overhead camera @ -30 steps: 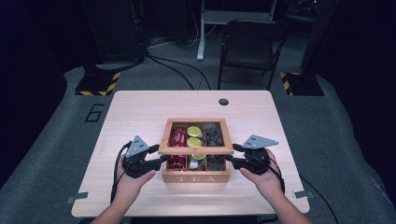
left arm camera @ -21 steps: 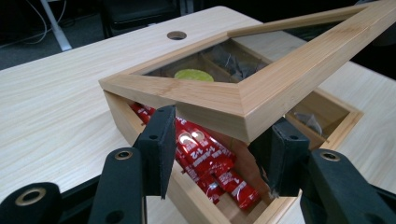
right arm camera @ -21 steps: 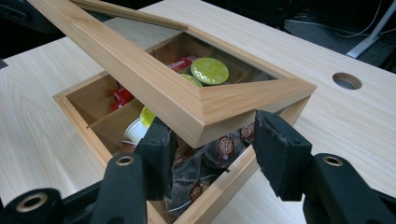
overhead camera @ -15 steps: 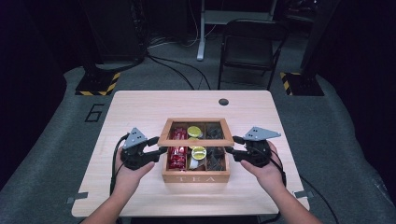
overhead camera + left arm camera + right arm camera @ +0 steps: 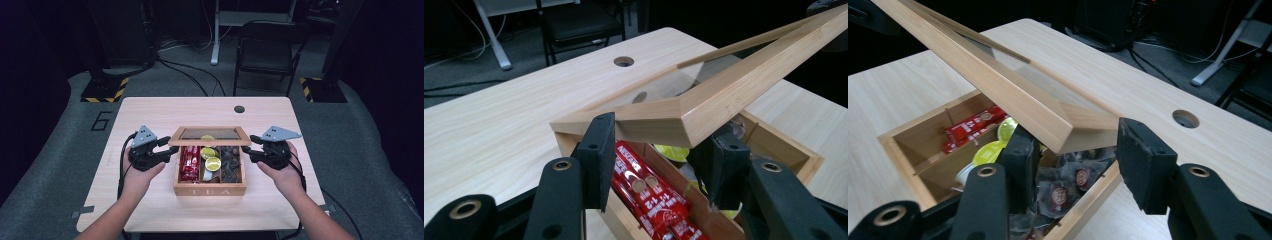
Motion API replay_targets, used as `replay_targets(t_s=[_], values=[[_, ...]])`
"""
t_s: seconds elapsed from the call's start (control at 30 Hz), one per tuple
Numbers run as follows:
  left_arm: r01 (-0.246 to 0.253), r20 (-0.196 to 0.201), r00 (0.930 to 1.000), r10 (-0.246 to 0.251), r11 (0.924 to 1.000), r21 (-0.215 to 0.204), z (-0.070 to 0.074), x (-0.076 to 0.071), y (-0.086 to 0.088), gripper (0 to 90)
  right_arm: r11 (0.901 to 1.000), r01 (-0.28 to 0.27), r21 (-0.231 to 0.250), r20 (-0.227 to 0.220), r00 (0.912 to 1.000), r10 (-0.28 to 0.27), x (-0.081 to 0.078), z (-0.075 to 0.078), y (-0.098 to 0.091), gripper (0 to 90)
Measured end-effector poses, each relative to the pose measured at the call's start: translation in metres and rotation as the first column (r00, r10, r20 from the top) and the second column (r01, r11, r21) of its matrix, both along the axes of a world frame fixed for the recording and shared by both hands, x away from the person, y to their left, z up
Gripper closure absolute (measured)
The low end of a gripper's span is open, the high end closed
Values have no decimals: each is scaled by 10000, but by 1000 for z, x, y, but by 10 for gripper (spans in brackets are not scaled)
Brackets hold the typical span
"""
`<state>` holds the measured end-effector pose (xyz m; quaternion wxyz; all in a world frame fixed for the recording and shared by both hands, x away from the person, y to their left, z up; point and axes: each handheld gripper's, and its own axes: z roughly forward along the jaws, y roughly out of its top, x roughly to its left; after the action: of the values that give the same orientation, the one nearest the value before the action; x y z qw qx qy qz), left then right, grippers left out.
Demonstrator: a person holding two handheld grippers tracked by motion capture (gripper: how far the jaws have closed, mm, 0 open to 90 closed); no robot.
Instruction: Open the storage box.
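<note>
Pale bamboo tea box [image 5: 210, 190] at lower centre of the high view, on a light wooden table [image 5: 150, 112]. Glass-paned lid [image 5: 209, 135] raised at its front edge, tilted up over the open compartments. Red sachets [image 5: 190, 163] in the left compartment, yellow-green capsules [image 5: 212, 163] in the middle, dark wrapped bags [image 5: 230, 167] on the right.

Left gripper [image 5: 167, 149] at the lid's left front corner, left of centre in the high view. In the left gripper view, jaws either side of that corner [image 5: 684, 117], just been closing, pads pressed against the wood.

Right gripper [image 5: 248, 148] at the lid's right front corner. In the right gripper view, jaws astride the corner [image 5: 1068, 131], just been closing; left pad against the frame, right pad touching or just beside it, cannot tell which.
</note>
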<state>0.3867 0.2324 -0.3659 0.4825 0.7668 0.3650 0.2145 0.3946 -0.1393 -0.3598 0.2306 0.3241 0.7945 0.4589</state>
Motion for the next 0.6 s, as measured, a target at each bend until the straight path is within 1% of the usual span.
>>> replay_targets(t_s=[0.1, 0.13, 0.2, 0.3, 0.37, 0.43, 0.57, 0.6], values=[[-37, -6, 10000, 37, 10000, -49, 3, 3, 0, 533, 9999, 41, 92, -112, 9999, -40, 6, -1, 0, 541], [-14, -51, 10000, 14, 10000, -46, 3, 3, 0, 533, 10000, 14, 74, -162, 9999, -12, 8, -1, 0, 542], [-23, 31, 10000, 23, 10000, -24, 5, 4, 0, 534, 9999, 140, -37, -226, 9996, -141, 10, -1, 1, 541], [-44, 79, 10000, 43, 10000, 55, 7, 6, 0, 536, 9997, 216, -120, -98, 9997, -217, 14, -1, 3, 543], [-47, 58, 10000, 46, 10000, 18, 8, 8, -1, 537, 9997, 202, -158, -158, 9997, -204, 16, -1, 5, 561], [-68, 55, 10000, 68, 10000, -6, 9, 9, -1, 537, 9992, 300, -262, -37, 9995, -301, 18, -1, 6, 580], [-69, -14, 10000, 69, 10000, 6, 11, 11, -1, 540, 9992, 388, -132, -144, 9991, -390, 23, -2, 5, 602], [-80, 17, 10000, 80, 10000, 21, 11, 12, -1, 540, 9993, 350, -135, -70, 9994, -351, 24, -3, 5, 602]])
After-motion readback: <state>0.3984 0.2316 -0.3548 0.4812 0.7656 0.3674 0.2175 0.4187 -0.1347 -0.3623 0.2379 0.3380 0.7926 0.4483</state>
